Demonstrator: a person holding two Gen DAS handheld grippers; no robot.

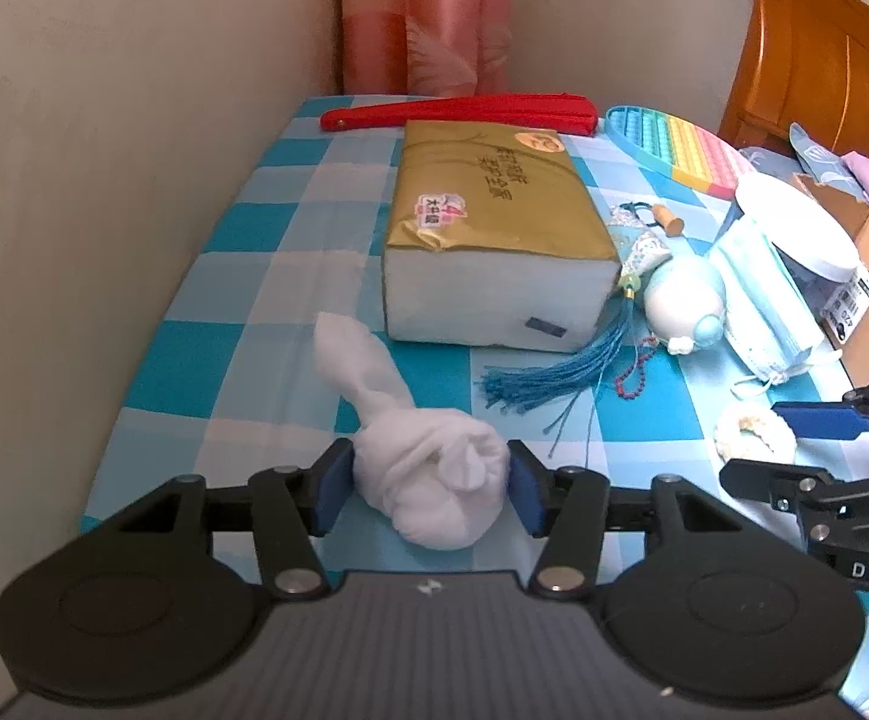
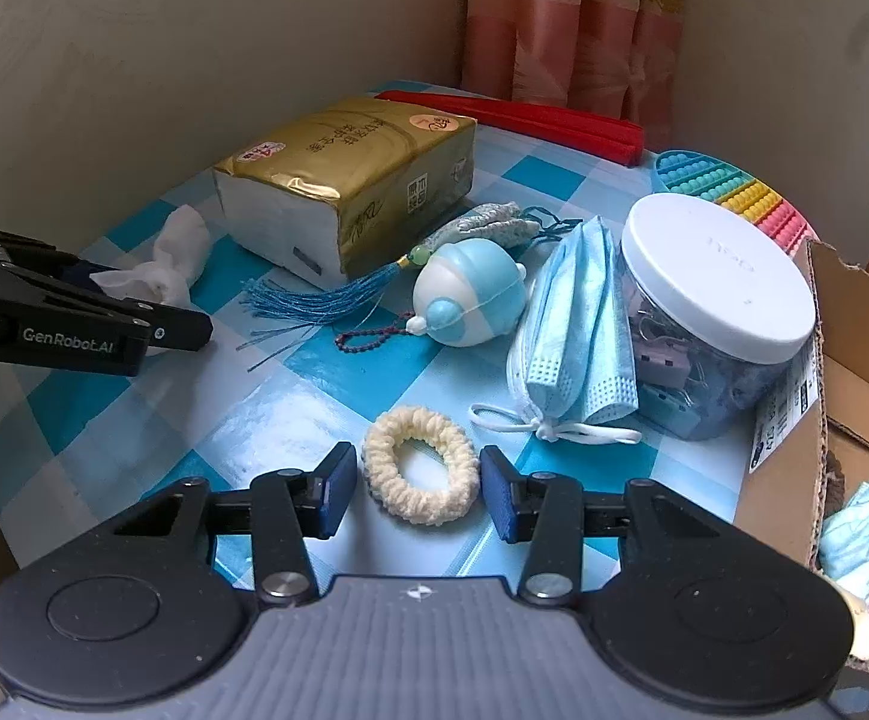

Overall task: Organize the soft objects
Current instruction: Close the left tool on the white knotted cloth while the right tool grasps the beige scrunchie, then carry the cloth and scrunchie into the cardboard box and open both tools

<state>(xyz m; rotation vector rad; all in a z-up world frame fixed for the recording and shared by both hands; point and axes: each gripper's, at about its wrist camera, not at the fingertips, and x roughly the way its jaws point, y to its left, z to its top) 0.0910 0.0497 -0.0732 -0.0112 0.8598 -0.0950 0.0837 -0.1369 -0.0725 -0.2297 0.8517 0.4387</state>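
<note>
1. Left wrist view: the left tool [image 1: 431,489] stands with both blue pads pressed against the sides of a rolled white cloth [image 1: 428,462], which rests on the blue-and-white checked bench [image 1: 266,228]; the tool is clamped on the cloth.
2. Same view: a twisted tail of the cloth runs up and away toward a gold tissue pack [image 1: 488,228], which lies just beyond it.
3. Same view only: a wooden headboard [image 1: 824,60] stands at upper right, past the bench.
4. Same view, right edge: the right tool shows from the side, one blue pad over a cream scrunchie [image 1: 755,435]; whether it grips cannot be told here.
5. Right wrist view: the right tool [image 2: 419,489] stands with its pads apart, the scrunchie [image 2: 419,465] lying flat on the bench [image 2: 266,420] between them; a narrow gap shows on each side, so nothing is clamped.
6. Right wrist view only: an open cardboard box [image 2: 818,420] at right holds a blue face mask [image 2: 866,534].
7. Same view: a bundle of blue face masks [image 2: 578,324] leans against a clear jar with a white lid [image 2: 716,276], just beyond the scrunchie.
8. Both views: a round blue-and-white toy [image 2: 470,294], a blue tassel [image 2: 320,300], a red folded fan [image 2: 530,117] and a rainbow pop mat [image 2: 734,192] lie behind, near pink curtains [image 2: 572,24].
9. Right wrist view: the left tool appears at far left, the white cloth partly hidden behind it.
</note>
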